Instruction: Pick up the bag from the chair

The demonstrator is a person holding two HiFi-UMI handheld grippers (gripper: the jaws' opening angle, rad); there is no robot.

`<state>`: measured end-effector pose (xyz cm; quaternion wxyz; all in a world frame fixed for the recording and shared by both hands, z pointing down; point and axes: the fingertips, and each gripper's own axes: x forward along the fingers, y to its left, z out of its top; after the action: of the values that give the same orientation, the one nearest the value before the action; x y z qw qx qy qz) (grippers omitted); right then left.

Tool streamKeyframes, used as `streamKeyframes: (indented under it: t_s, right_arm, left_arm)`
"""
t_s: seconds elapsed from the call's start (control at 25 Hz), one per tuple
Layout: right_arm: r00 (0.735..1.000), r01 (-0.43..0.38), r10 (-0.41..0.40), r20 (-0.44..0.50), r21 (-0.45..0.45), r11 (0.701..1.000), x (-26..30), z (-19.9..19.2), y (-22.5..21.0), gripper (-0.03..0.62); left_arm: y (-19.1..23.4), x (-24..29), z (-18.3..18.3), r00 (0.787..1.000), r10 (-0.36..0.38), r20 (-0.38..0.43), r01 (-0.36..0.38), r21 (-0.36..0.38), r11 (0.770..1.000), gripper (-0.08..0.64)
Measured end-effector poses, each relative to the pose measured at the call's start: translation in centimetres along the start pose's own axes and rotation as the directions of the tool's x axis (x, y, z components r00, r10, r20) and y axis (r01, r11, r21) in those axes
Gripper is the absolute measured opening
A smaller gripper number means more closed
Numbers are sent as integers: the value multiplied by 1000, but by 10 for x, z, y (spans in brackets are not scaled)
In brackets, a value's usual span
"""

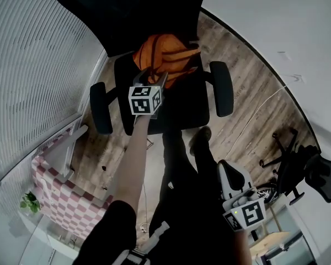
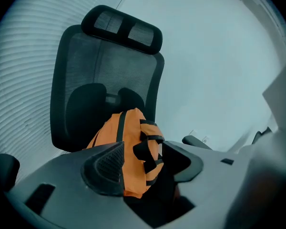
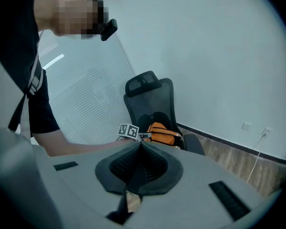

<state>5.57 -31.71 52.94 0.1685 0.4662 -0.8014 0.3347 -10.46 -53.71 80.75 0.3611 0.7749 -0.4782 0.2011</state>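
I hold my left gripper [image 1: 152, 77] wide open around the orange bag [image 1: 165, 57], which sits on the chair [image 1: 193, 109] seat against its back, ready to squeeze, while my right gripper [image 3: 139, 147] hangs closed and empty, out of the way.

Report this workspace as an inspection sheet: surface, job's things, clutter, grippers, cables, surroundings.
Surface: black office chair; its seat carries the bag at the rear.
Job's things: orange bag with black straps, upright against the backrest, not lifted.
Clutter: nothing seen on the seat.
Grippers: left gripper open, reaching the bag, which stands between its jaws; contact unclear. Right gripper shut, empty, held low beside the person.
Cables: white cable across the floor right of the chair.
Surroundings: wood floor, white wall, blinds, second chair, checkered seat.
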Motion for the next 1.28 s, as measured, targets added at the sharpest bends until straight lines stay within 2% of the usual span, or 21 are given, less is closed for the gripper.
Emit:
streamKeyframes:
  t_s: [0.12,0.24,0.36,0.68,0.96,1.16,1.28]
  right_arm:
    - [1000,1,-1,0,5,1000,1,0,1,20]
    - [1000,4,-4,3,6,1000,2,1,1,20]
    - [1000,10,-10,6,-1,1000,2,2,1,20]
    - [1000,-5,5,19,-9,1000,2,6,9,20]
    - [999,-6,7,52,-15,1000,-4,13,13,20]
    - [995,-28,24,99,42,999,-10,24,16,20]
    - [994,-24,23,110,14,1000,-12,26,17,20]
  left_arm:
    - [4,6,-6,999,16,-41,-17,-10,1000,241]
    - [3,7,-9,998,17,-62,-17,1,1000,121]
    - [1,6,-10,997,15,-71,-14,16,1000,75]
    - [-11,-4,-3,999,-11,-44,12,29,1000,35]
    - [-18,-27,19,1000,0,22,-2,51,999,35]
    - [-19,-48,38,997,10,72,-16,84,996,34]
    - [-22,-61,49,995,11,100,-21,91,996,34]
